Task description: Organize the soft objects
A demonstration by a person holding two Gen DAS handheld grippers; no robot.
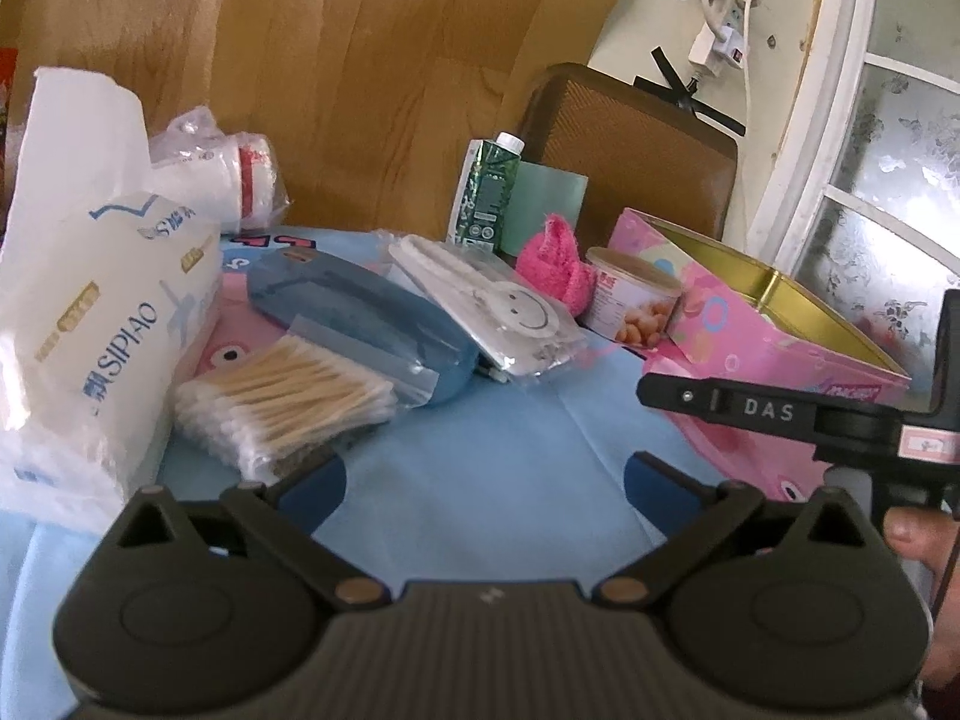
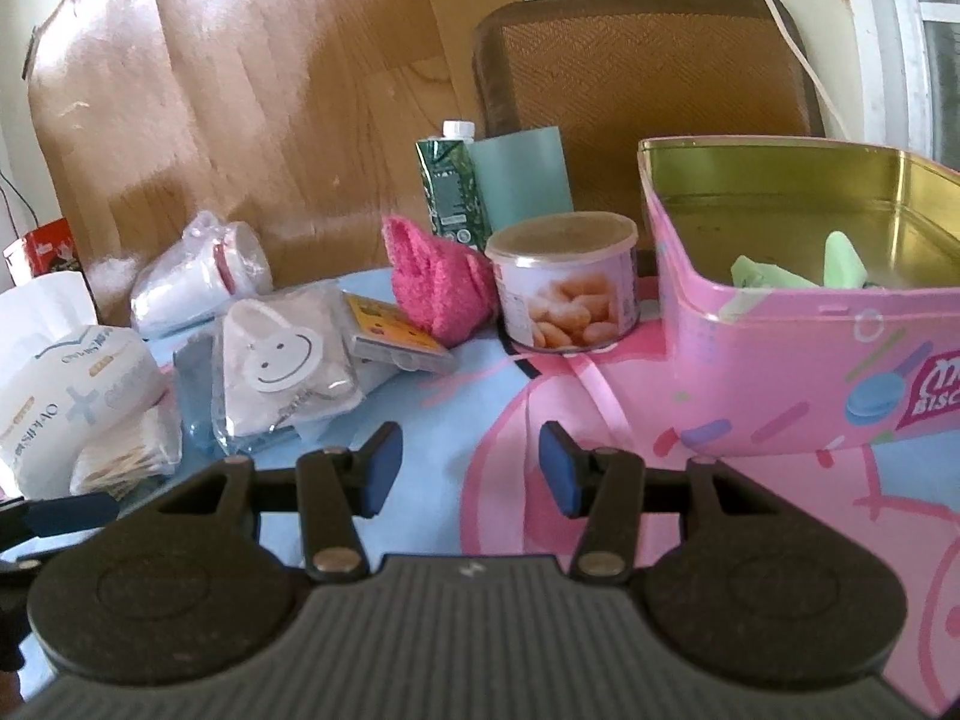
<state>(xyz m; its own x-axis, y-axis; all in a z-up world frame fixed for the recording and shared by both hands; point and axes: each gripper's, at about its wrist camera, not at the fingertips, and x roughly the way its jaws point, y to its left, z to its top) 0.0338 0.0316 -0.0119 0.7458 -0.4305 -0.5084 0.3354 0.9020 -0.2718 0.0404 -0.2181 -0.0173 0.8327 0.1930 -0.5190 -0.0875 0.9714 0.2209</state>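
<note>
My left gripper (image 1: 483,474) hovers open over the blue cloth with nothing between its wide-spread blue pads. My right gripper (image 2: 471,465) is also open and holds nothing; one of its fingers (image 1: 720,402) crosses in front of the pink tin (image 1: 780,354). The tin (image 2: 780,324) stands open at the right with light green soft pieces (image 2: 762,273) inside. A pink fuzzy sock (image 1: 549,267) (image 2: 438,282) lies beside a snack can (image 2: 564,282). A bagged white cloth with a smiley tag (image 1: 498,306) (image 2: 282,348) rests on a blue case (image 1: 360,312).
A bag of cotton swabs (image 1: 288,402) and a big white tissue pack (image 1: 90,324) crowd the left side. Bagged paper cups (image 1: 222,174), a green carton (image 1: 489,192) and a brown chair back (image 1: 630,144) line the rear. Bare cloth lies under both grippers.
</note>
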